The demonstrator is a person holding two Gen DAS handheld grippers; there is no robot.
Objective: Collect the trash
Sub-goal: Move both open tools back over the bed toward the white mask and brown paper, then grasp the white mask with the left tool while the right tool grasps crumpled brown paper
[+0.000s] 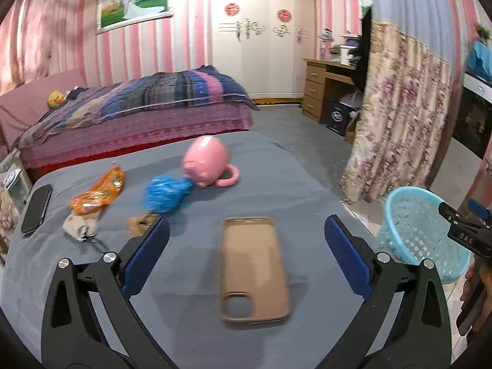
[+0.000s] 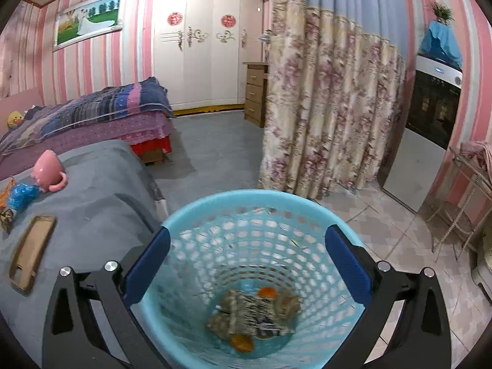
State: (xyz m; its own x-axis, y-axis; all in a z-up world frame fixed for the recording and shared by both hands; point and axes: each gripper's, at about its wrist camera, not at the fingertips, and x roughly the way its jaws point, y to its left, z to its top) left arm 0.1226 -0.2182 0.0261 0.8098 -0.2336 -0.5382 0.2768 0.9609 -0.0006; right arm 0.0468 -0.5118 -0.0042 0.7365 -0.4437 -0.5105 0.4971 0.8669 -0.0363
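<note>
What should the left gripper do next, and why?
Probably move forward and left to the crumpled blue plastic wrapper and close on it. The left gripper is open and empty above the tan phone case, which is not trash, while the light blue plastic basket beside the table already holds some scraps.

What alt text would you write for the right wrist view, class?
The open right gripper is above a blue plastic basket that holds crumpled wrappers. To the left, a grey cloth-covered table carries a tan phone case and a pink mug.
</note>
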